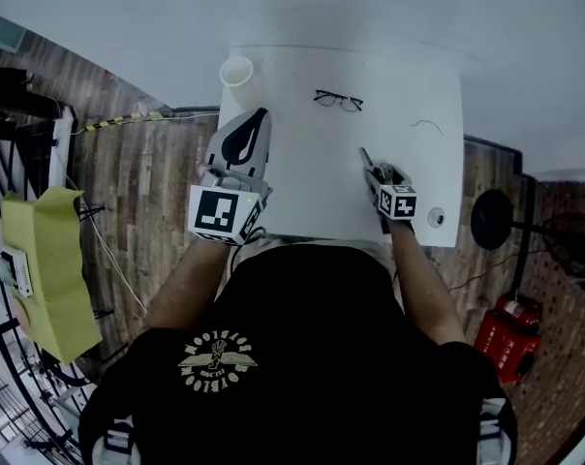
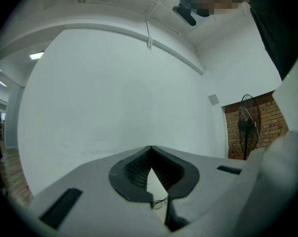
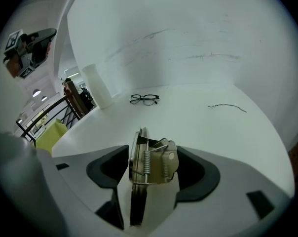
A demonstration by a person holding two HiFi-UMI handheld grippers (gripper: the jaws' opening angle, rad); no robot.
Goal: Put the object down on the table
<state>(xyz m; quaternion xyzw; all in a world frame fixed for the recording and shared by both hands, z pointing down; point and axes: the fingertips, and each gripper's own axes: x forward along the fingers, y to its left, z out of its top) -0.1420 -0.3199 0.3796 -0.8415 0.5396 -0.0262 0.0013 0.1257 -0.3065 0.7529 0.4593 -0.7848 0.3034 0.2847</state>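
Observation:
A metal spring clip (image 3: pixel 151 164) stands between the jaws of my right gripper (image 3: pixel 156 149), low over the white table (image 3: pixel 213 132). The jaws are spread wide, the dark pads (image 3: pixel 107 169) bare on both sides of the clip and not pressing on it. In the head view the right gripper (image 1: pixel 378 174) sits near the table's front edge, with the clip (image 1: pixel 364 155) poking out ahead of it. My left gripper (image 1: pixel 264 112) is held level above the table's left edge, its fingertips touching and nothing between them (image 2: pixel 151 147).
A pair of black glasses (image 1: pixel 338 100) lies mid-table. A white cup (image 1: pixel 236 71) stands at the far left corner. A thin wire (image 1: pixel 428 124) lies to the right and a small round fitting (image 1: pixel 436 218) sits at the near right corner. A fan (image 1: pixel 493 219) stands on the floor.

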